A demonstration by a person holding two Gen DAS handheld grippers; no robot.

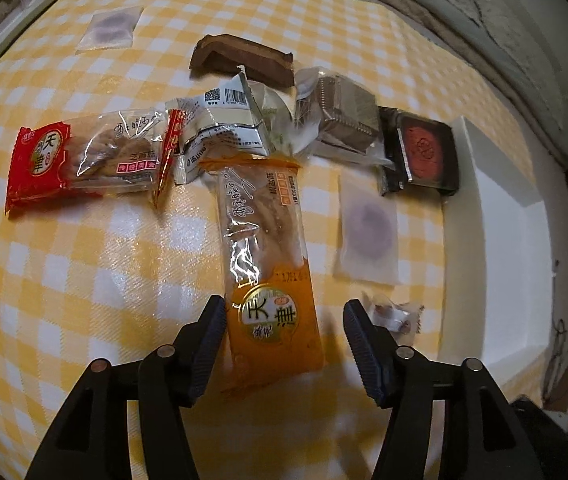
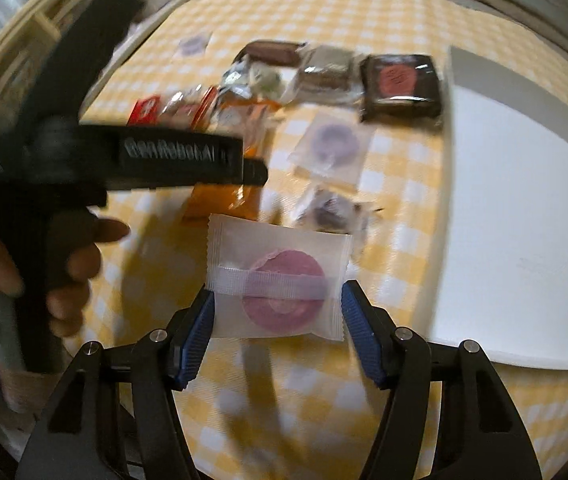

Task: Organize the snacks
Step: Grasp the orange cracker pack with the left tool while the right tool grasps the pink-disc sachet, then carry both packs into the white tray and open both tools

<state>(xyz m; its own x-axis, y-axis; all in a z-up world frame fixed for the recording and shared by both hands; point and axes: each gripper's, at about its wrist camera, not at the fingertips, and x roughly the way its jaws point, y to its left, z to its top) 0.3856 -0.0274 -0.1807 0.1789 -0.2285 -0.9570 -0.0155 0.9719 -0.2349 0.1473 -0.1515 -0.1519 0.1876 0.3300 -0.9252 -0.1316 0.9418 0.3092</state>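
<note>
My left gripper [image 1: 280,320] is open, its fingers on either side of the near end of an orange snack packet [image 1: 268,264] that lies on the checked tablecloth. My right gripper [image 2: 278,306] is shut on a white translucent packet with a pink round snack [image 2: 278,286] and holds it above the table. The left gripper also shows in the right wrist view [image 2: 180,158], blurred, over the orange packet [image 2: 224,196].
A white tray [image 1: 500,216] stands at the right, also in the right wrist view [image 2: 524,208]. On the cloth lie a red packet [image 1: 84,160], a silver packet [image 1: 220,128], a brown bar [image 1: 240,58], a black-and-red box [image 1: 424,152], a purple-snack packet [image 1: 368,228] and a small wrapped candy [image 1: 394,314].
</note>
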